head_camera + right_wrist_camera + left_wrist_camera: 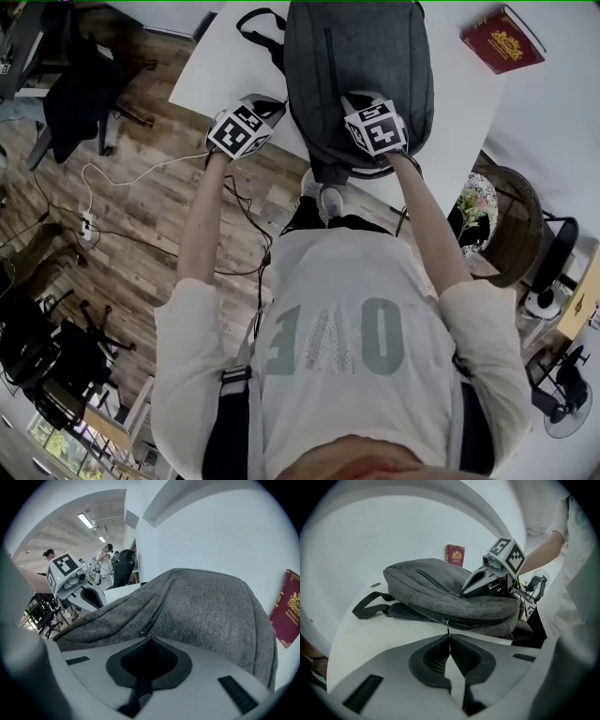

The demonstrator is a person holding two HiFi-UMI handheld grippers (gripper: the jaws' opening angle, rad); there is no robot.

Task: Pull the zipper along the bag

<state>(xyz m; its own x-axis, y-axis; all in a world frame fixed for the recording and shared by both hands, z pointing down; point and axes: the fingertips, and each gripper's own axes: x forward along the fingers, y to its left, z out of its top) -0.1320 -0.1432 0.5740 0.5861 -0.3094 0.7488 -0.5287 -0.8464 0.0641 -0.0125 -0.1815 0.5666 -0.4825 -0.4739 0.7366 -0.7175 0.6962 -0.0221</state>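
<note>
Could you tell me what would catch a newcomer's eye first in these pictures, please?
A grey backpack lies flat on the white table, a red book to its right. The left tongs pinch the zipper pull on its side edge; the right tongs rest shut on its top.

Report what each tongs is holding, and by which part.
Left tongs pinch the side zipper pull of the backpack by its thin tab. Right tongs are shut against the backpack's grey top fabric; no grip on it shows.
</note>
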